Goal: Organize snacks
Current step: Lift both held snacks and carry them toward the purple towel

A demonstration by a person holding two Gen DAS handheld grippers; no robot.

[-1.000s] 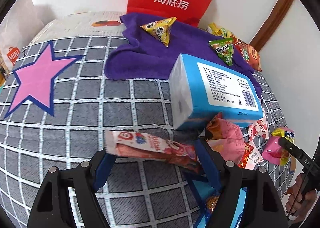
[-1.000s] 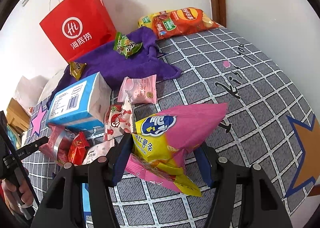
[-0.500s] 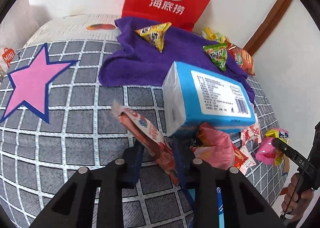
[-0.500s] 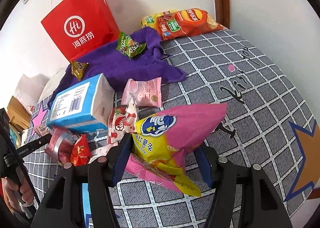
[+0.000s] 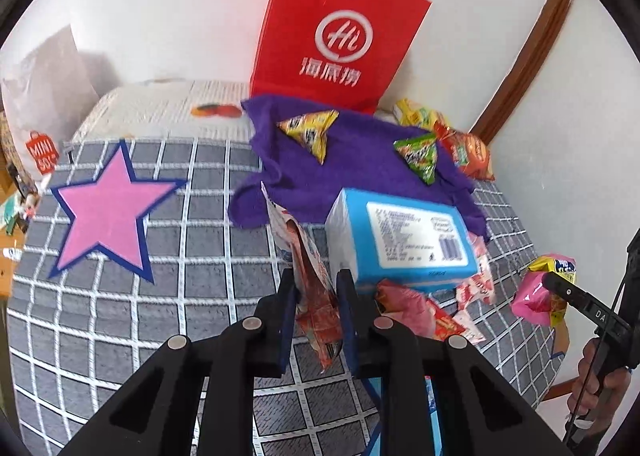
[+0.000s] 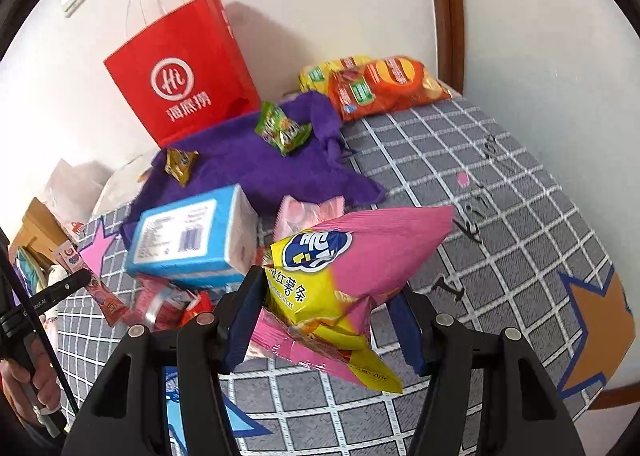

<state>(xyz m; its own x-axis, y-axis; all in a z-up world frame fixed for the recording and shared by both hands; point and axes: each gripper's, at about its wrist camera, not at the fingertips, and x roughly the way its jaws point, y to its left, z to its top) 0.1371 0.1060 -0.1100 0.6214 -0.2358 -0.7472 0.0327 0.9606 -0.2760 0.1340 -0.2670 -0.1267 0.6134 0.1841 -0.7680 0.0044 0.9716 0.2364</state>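
My left gripper (image 5: 316, 282) is shut on a long red and white snack packet (image 5: 308, 256) and holds it upright above the grey checked bedspread (image 5: 180, 296). My right gripper (image 6: 326, 288) is shut on a pink and yellow bag of potato sticks (image 6: 344, 268), also seen from the left wrist (image 5: 540, 292). A red paper bag (image 5: 336, 32) stands against the wall (image 6: 180, 68). A purple towel (image 5: 360, 160) lies before it with a yellow packet (image 5: 312, 132) and a green packet (image 5: 420, 154) on it.
A blue tissue pack (image 5: 404, 240) lies mid-bed, with several small red and pink packets (image 5: 424, 308) at its near side. Orange and yellow chip bags (image 6: 380, 84) lie by the wall corner. A pink packet (image 6: 308, 212) lies behind my held bag. A pillow (image 5: 160, 112) sits far left.
My left gripper closed on the long packet, lifted it from the bedspread and turned it upright. My right gripper kept hold of the pink bag and rose slightly.
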